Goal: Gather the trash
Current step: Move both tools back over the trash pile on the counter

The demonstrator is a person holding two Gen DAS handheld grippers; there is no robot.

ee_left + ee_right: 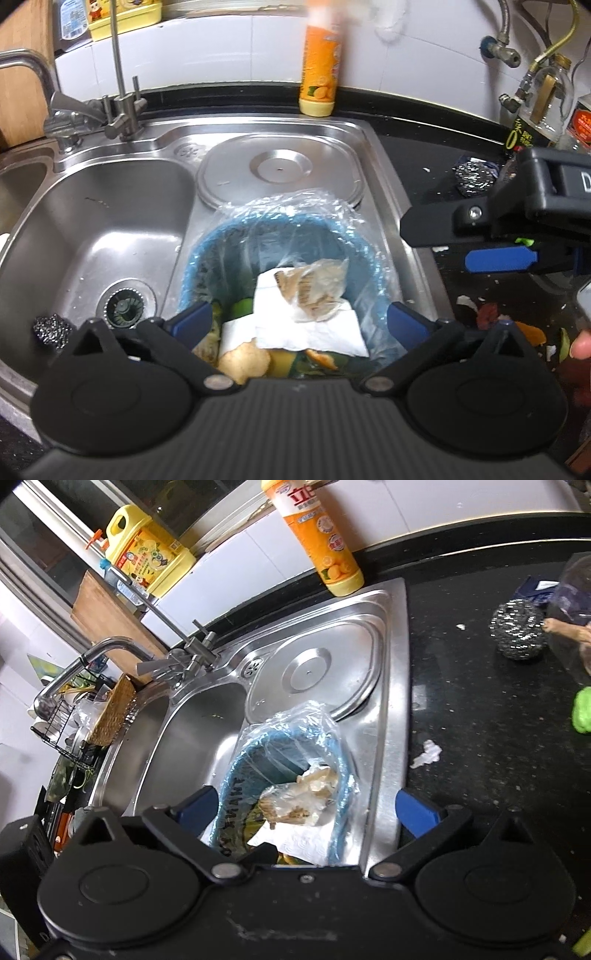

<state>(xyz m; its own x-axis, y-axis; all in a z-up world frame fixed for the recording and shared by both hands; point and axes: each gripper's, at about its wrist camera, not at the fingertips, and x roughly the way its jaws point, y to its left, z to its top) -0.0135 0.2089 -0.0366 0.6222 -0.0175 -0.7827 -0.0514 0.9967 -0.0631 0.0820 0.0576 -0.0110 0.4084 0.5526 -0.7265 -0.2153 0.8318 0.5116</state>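
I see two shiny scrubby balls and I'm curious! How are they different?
The steel wool ball in the sink basin sits down beside the round drain, while the steel wool ball on the black countertop rests up high near blue packaging. The countertop one has crumbs around it. Both are silvery, round and tangled.

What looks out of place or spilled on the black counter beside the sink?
Food scraps, peel bits and white crumbs, lie scattered on the black counter right of the sink, outside the lined blue bin. A crumpled white tissue also lies loose near the sink edge. A steel scourer sits on the counter.
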